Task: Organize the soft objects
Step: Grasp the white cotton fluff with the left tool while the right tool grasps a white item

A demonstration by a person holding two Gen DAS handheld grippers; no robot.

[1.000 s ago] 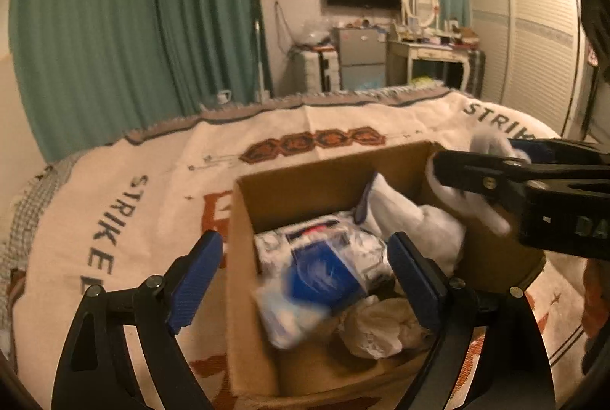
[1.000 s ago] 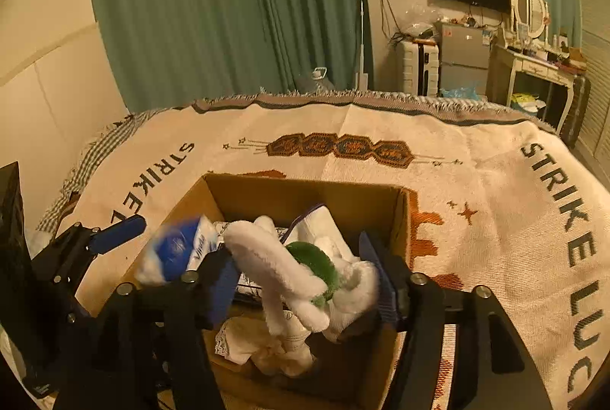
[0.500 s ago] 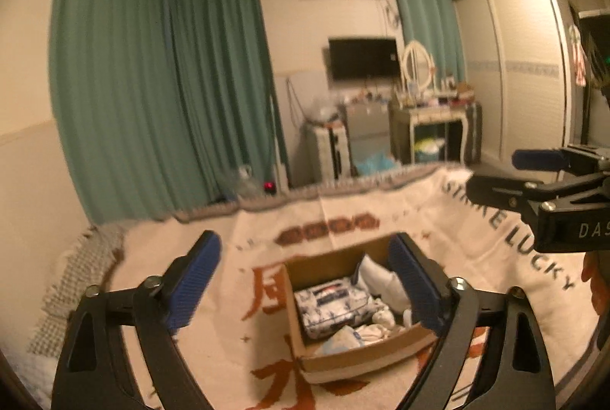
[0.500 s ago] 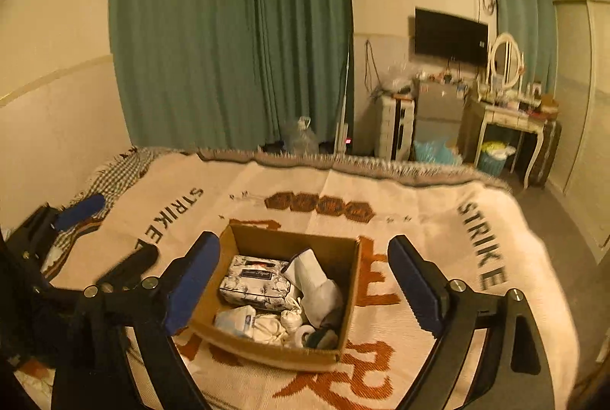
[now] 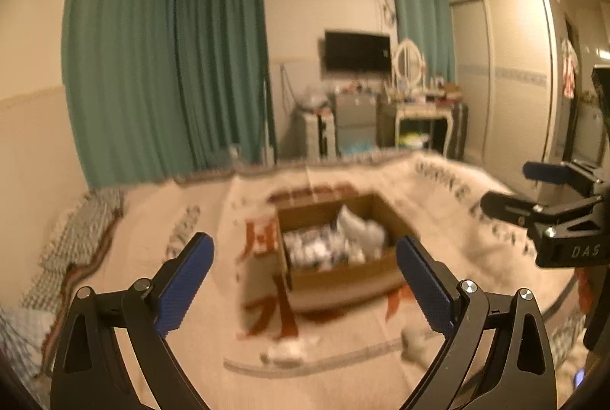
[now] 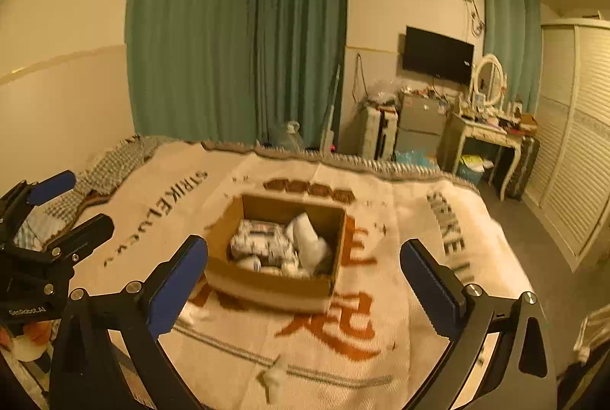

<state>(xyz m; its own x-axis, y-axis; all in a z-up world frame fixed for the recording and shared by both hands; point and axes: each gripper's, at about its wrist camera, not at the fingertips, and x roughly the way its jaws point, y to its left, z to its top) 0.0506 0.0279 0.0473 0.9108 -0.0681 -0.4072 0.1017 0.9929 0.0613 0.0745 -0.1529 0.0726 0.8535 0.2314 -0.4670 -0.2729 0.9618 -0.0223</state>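
Observation:
A brown cardboard box (image 6: 267,286) sits mid-bed on a cream blanket, and shows blurred in the left wrist view (image 5: 343,278). It holds soft things: a patterned tissue pack (image 6: 259,242) and a white plush toy (image 6: 309,242). My left gripper (image 5: 305,280) is open and empty, well back from the box. My right gripper (image 6: 304,282) is open and empty, also far back. A small white soft item (image 6: 272,377) lies on the blanket near the front edge, seen in the left wrist view too (image 5: 286,353). Another pale item (image 5: 413,343) lies beside it.
The cream blanket (image 6: 419,295) with "STRIKE LUCKY" lettering covers the bed. Green curtains (image 6: 236,40), a wall TV (image 6: 438,55), a dressing table (image 6: 488,135) and a white wardrobe (image 6: 572,143) stand beyond the bed. A checked cloth (image 6: 114,162) lies at the bed's left edge.
Both grippers have let go of their items into the box and pulled up and far back from it. The box now looks small and distant.

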